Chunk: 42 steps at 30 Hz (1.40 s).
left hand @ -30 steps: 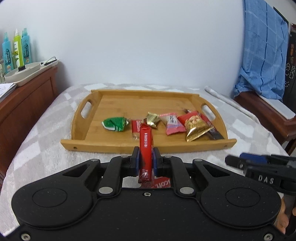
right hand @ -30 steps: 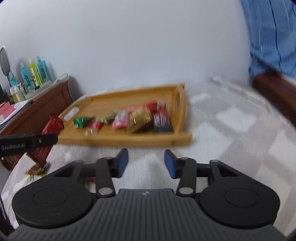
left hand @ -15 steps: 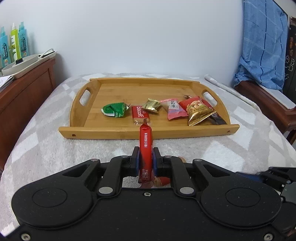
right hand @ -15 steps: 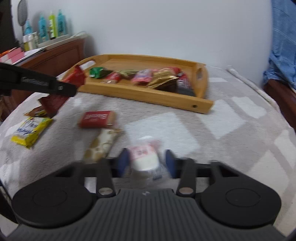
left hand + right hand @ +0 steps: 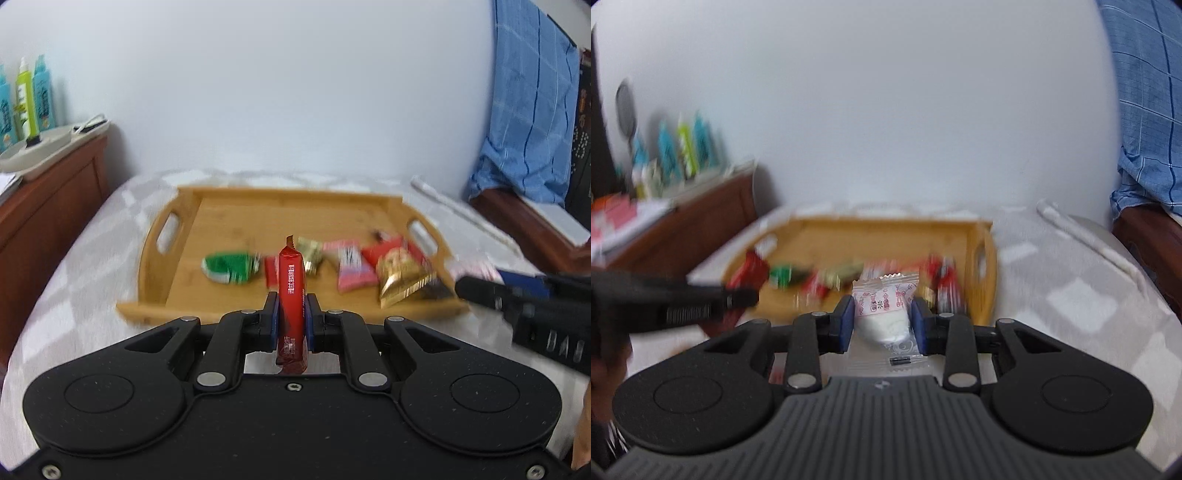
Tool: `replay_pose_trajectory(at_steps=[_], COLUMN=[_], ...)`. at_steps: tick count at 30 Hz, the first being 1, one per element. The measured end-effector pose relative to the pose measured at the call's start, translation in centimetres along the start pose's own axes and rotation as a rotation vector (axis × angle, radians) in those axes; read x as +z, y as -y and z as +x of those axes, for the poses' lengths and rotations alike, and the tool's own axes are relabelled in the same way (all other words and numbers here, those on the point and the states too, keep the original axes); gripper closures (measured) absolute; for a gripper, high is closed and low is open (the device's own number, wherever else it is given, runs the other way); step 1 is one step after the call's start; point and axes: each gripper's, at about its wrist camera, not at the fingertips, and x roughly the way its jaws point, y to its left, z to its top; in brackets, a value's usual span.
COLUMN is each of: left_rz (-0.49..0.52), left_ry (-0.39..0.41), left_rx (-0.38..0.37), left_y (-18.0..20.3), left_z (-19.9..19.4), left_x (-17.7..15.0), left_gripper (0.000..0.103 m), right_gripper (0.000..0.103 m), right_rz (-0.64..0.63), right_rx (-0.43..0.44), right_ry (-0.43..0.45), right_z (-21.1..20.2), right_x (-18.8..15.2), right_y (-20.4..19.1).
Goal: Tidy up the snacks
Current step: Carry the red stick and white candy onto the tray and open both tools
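A grey checked blanket (image 5: 74, 288) carries a wooden tray (image 5: 177, 206) before a white wall (image 5: 277, 92); left gripper (image 5: 291, 317) clamps a red bar (image 5: 291, 284), right gripper (image 5: 882, 321) grips a white packet (image 5: 884, 310).

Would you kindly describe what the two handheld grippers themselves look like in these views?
The left gripper has a smooth, speckled black body with two round discs, silver pivot screws and blue pads on black fingers. The right gripper has a ribbed dark grey housing with a small logo, similar discs, linkages and blue pads. White lettering marks each gripper's side, blurred here.
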Motion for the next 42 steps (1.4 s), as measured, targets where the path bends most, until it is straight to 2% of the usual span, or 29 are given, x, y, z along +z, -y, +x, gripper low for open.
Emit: replay_pose_trajectory(at_steps=[3,5,12,16,22,30,40,42], left_rz=[0.005,-0.009,-0.033,-0.071,-0.055,-0.051,-0.033,-0.033], left_ry=[0.017,0.015,-0.026,-0.065,-0.097,-0.139,-0.128,-0.131], left_rx=[0.004,-0.002,0.006,-0.001,0.030,0.048,0.061,0.068], left_y=[0.1,0.0,-0.3,-1.1,-1.3,-1.8,-1.6,-1.5], left_z=[1.1,2.2,7.9,11.9,16.4,19.1,19.3,19.2], left_x=[2.1,3.4,6.7,7.9,7.9,6.8,6.9,6.9], left_gripper=[0.090,0.090,0.090,0.090,0.090,0.091,0.090,0.089], right_gripper=[0.066,0.066,0.066,0.065,0.065,0.065,0.065,0.059], right_rz=[0.005,0.030,0.172,0.175,0.193,0.202,0.195,0.196], right_rx=[-0.004,0.003,0.045,0.031,0.004,-0.014,-0.021,-0.014], right_ry=[0.048,0.050,-0.039,-0.059,-0.096,-0.141,-0.136,-0.136], right_z=[1.8,3.8,11.3,14.4,18.2,20.4,20.5,20.4], right_x=[2.5,3.6,5.1,5.7,5.6,4.2,4.2,4.2], right_y=[0.9,1.8,6.4,8.0,9.8,10.5,10.3,10.3])
